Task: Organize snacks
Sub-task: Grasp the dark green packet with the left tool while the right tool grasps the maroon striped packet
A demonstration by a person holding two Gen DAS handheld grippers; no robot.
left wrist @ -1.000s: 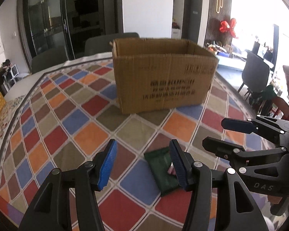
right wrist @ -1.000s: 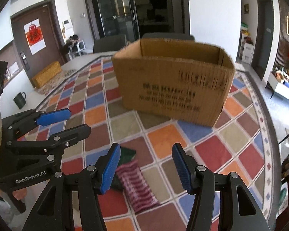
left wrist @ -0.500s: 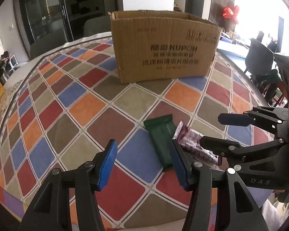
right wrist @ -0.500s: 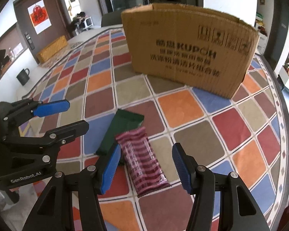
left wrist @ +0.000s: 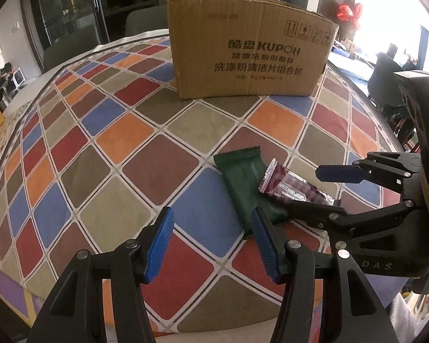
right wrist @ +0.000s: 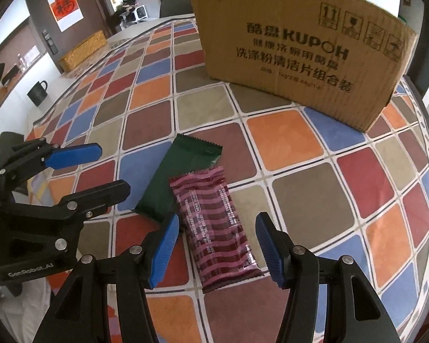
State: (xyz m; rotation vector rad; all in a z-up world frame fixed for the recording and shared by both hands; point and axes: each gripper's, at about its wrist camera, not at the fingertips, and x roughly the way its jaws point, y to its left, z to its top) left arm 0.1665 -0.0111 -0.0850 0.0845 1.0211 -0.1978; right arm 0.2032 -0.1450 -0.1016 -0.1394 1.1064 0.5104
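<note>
A dark green snack bar [left wrist: 244,184] lies on the checkered tablecloth, partly under a maroon striped snack bar [left wrist: 293,188]. Both also show in the right wrist view: the green bar [right wrist: 183,171] and the maroon bar [right wrist: 217,225]. My left gripper [left wrist: 211,245] is open and empty, just left of and in front of the green bar. My right gripper [right wrist: 217,250] is open and empty, its jaws either side of the maroon bar's near end. An open cardboard box [left wrist: 248,48] stands behind the snacks; it also shows in the right wrist view [right wrist: 297,45].
The round table [left wrist: 80,154] has a multicoloured diamond-pattern cloth. Its near edge [left wrist: 220,334] is just below my grippers. Chairs stand behind the table [left wrist: 71,45] and at the right [left wrist: 386,77]. A black mug [right wrist: 38,93] sits on a counter at the left.
Both grippers have dropped lower and tilted down toward the two snack bars, which now sit closer and larger. The right jaws now straddle the maroon bar. Both stay open.
</note>
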